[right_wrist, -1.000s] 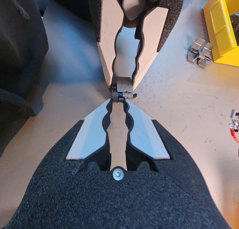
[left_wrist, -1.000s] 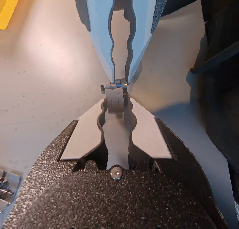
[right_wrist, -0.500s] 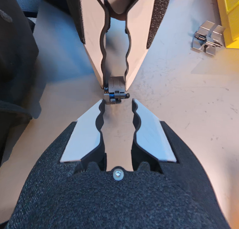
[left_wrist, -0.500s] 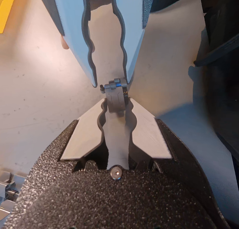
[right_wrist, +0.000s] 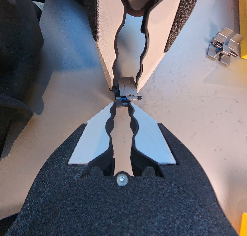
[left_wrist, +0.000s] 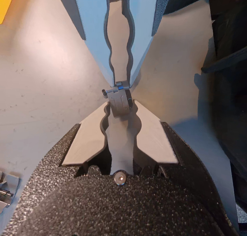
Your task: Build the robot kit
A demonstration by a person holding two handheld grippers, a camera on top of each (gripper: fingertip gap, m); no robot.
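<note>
Now re-closed, the right tool [right_wrist: 122, 102] pinches the hinge end of a small grey assembly [left_wrist: 118, 101] that the left tool [left_wrist: 121, 102] clamps opposite, above the tabletop [right_wrist: 187, 109].

The small grey part [left_wrist: 119, 104] looks like matt moulded plastic with a glossy blue pin. Gripping it, the left gripper [left_wrist: 121, 102] has pale fingers [left_wrist: 90, 138] of ridged matt plastic, set in a black pebbled housing. Beneath the part, the surface [right_wrist: 193, 109] is smooth, faintly shiny and scuffed. Right of the part, a metal clamp [right_wrist: 224, 48] gleams like polished chrome.
</note>
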